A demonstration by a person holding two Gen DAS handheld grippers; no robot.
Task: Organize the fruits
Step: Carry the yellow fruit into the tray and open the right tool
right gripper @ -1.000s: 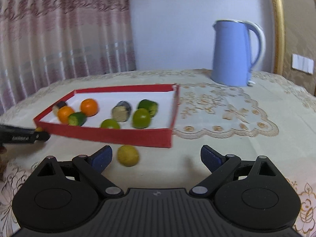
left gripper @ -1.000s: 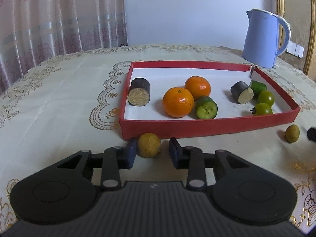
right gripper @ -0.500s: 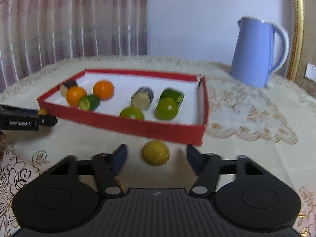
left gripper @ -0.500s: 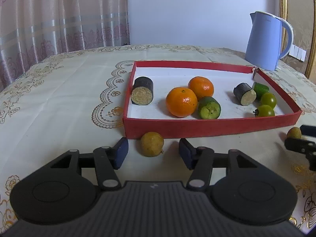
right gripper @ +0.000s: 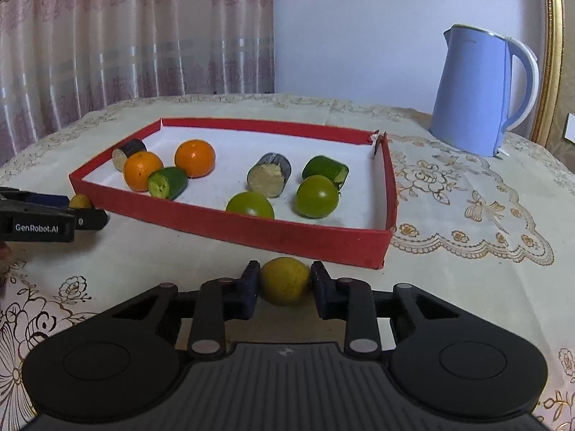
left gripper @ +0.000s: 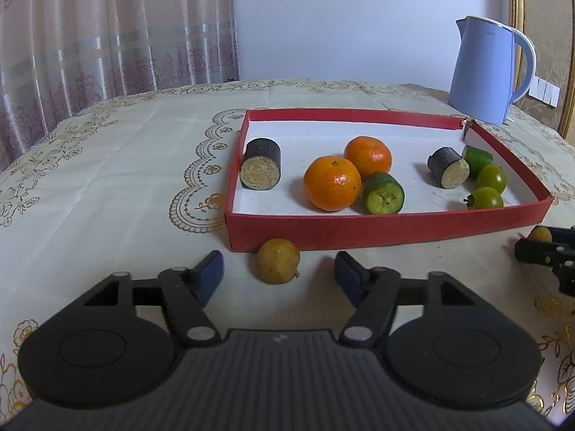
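A red tray (left gripper: 388, 231) (right gripper: 230, 228) holds two oranges (left gripper: 331, 188), two dark cut pieces (left gripper: 260, 168), cucumber pieces (left gripper: 383, 193) and green tomatoes (right gripper: 317, 196). A small yellow fruit (left gripper: 277, 261) lies on the tablecloth before the tray's left corner, between the fingers of my open left gripper (left gripper: 278, 274), untouched. My right gripper (right gripper: 285, 282) is shut on a second yellow fruit (right gripper: 285, 280) resting on the cloth by the tray's right corner. It also shows at the right edge of the left wrist view (left gripper: 539, 234).
A blue kettle (left gripper: 485, 72) (right gripper: 478, 89) stands behind the tray at the right. The table carries a cream embroidered cloth (left gripper: 107, 179). Curtains hang behind. The left gripper's side shows in the right wrist view (right gripper: 39, 217).
My left gripper has opened wider around its yellow fruit. My right gripper moved in over the other yellow fruit and closed on it.
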